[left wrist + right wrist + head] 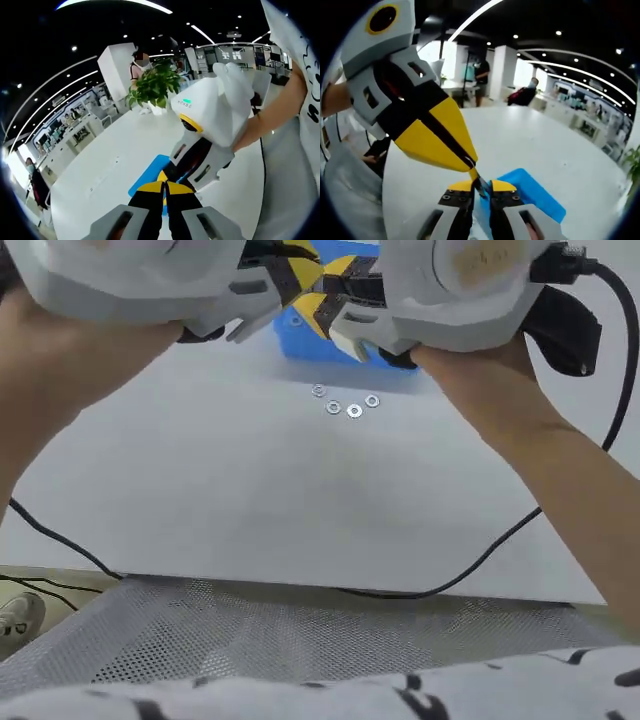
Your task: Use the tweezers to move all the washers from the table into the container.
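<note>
Washers [354, 411]: four, loose cluster on desk [250, 500], just beside blue container [293, 338].
Left gripper [165, 186], right gripper [481, 186]: tip to tip above container, both closed on thin sliver, likely tweezers [476, 179].
Handling: seat tweezers square in one gripper, then free other; approach nearest washer low, pinch rim.

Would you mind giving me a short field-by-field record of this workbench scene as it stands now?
loose parts: four washers in a small cluster on the table
target: blue container just beyond the cluster; contents unclear
left gripper: jaws shut, raised above the container
right gripper: jaws closed on a thin item, probably the tweezers; tips meet the other gripper's
progress: those four not yet in the container
</note>
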The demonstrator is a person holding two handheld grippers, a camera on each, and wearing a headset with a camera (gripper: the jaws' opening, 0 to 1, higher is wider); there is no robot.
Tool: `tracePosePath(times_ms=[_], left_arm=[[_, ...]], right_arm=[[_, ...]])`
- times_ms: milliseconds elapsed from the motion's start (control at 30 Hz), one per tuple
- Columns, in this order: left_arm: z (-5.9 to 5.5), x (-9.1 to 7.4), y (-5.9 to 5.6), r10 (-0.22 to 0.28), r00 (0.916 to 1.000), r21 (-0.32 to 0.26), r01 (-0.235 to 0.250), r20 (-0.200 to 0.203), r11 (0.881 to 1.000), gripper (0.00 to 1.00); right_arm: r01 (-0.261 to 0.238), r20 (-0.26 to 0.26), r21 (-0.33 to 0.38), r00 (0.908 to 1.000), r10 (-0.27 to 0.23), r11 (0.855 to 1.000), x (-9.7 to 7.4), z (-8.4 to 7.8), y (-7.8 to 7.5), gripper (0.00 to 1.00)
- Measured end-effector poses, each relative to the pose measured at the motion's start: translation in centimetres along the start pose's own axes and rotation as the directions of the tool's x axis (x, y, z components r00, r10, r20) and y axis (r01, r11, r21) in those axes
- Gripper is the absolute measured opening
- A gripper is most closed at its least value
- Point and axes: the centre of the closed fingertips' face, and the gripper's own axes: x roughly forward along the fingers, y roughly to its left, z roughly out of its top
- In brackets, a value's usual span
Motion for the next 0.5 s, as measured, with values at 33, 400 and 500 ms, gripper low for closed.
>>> tracePosePath(times_ms=[33, 400, 500], left_arm=[[0.1, -0.1, -0.2, 0.0, 1.0, -0.006, 0.0, 0.006, 1.0, 0.0], [-1.5, 0.3, -2.5, -0.035, 0.9992, -0.071, 0.034, -0.02, 0.997, 0.0], [-2.1, 0.7, -2.8, -0.044, 0.9988, -0.091, 0.042, -0.02, 0.995, 0.0]], right_arm=[[-0.001, 0.007, 0.017, 1.0, 0.001, 1.0, -0.2, 0.0, 0.4, 0.08], [-0.042, -0.012, 0.189, 0.9989, 0.045, 0.981, -0.6, -2.8, 2.3, 0.1], [-0.032, -0.024, 0.179, 0.999, 0.037, 0.983, -0.4, -3.4, 2.4, 0.09]])
